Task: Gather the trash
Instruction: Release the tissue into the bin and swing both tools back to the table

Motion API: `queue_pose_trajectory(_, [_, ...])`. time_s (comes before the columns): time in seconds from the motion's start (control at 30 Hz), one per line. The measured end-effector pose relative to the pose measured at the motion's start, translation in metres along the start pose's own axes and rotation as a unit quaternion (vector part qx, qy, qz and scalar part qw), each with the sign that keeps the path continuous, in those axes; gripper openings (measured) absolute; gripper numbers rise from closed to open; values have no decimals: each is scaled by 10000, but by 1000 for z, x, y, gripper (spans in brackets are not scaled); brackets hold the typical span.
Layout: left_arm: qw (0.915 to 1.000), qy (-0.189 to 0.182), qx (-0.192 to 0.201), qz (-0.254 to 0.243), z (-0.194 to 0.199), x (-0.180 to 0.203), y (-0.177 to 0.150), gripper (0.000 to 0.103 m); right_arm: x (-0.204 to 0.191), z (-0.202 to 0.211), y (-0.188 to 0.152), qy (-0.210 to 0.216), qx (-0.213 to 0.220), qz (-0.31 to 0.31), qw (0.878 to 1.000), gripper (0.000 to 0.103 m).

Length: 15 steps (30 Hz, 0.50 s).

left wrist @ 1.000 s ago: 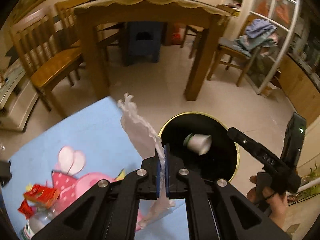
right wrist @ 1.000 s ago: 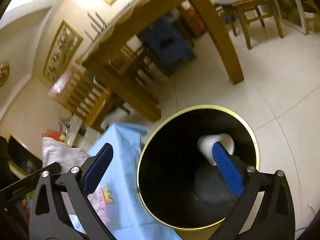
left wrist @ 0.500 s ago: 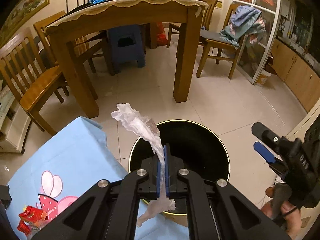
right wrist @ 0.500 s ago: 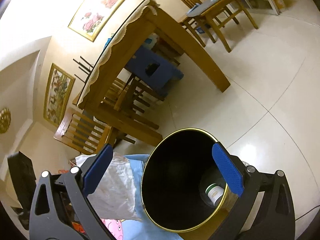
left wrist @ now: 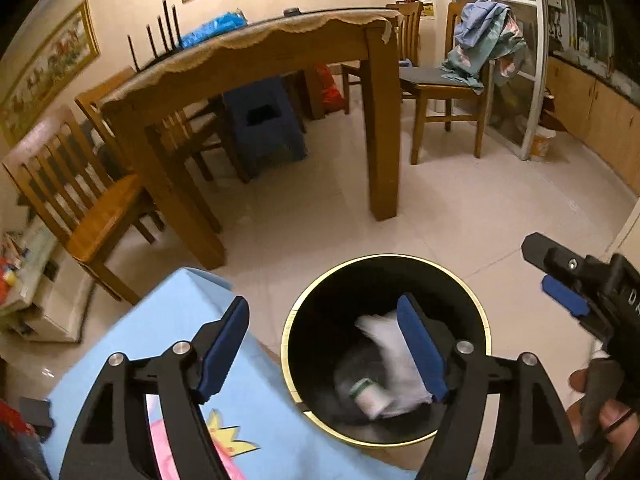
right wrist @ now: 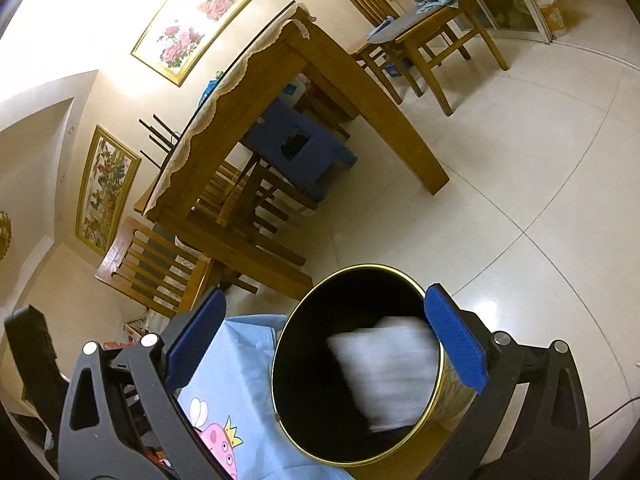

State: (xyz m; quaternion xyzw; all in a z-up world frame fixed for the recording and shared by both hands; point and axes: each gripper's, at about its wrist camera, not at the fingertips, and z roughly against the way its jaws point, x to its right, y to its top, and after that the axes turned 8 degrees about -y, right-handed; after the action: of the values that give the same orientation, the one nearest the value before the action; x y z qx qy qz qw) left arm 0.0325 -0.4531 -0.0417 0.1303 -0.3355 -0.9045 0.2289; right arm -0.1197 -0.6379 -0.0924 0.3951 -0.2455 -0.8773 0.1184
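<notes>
White, crumpled plastic wrapper [left wrist: 394,364] is lying blurred inside the black, gold-rimmed bin [left wrist: 482,320], while the left gripper [left wrist: 324,344] is opening, empty; the right gripper [right wrist: 326,344] is gaping empty.

Wooden dining table [left wrist: 256,60], blue stool [left wrist: 264,128] beneath, chairs [left wrist: 80,200] around, framed paintings [right wrist: 196,20] behind.

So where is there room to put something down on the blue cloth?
The blue cloth is bare between its far corner and the left tongs, beside the bin. Its near left edge is crowded with red wrappers. The bin holds a white bag and cup.
</notes>
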Motion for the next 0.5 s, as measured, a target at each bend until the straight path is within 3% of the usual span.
queue_pose_trajectory(0.1, [9996, 206, 146, 110, 24, -16, -20, 76, -14, 1, -5, -18, 17, 346, 9994, 98])
queue_pose_trajectory(0.17, [9989, 274, 283, 267, 46, -28, -45, 85, -38, 2, -14, 68, 53, 910, 9958, 98])
queue_pose_trajectory(0.2, [9977, 371, 416, 394, 62, -40, -70, 95, -54, 2, -21, 162, 41, 1260, 9919, 98])
queue_pose_trajectory(0.27, [9966, 535, 406, 484, 81, -55, -108, 97, -89, 2, -43, 319, 18, 2019, 9789, 98])
queue_pose_trajectory(0.37, [9940, 890, 116, 619, 109, -89, -178, 97, -153, 5, -97, 647, -63, 3517, 9339, 98])
queue_pose_trajectory(0.5, [9773, 1703, -90, 1255, 158, -156, -264, 97, -227, 22, -199, 1374, -290, 5100, 8486, 98])
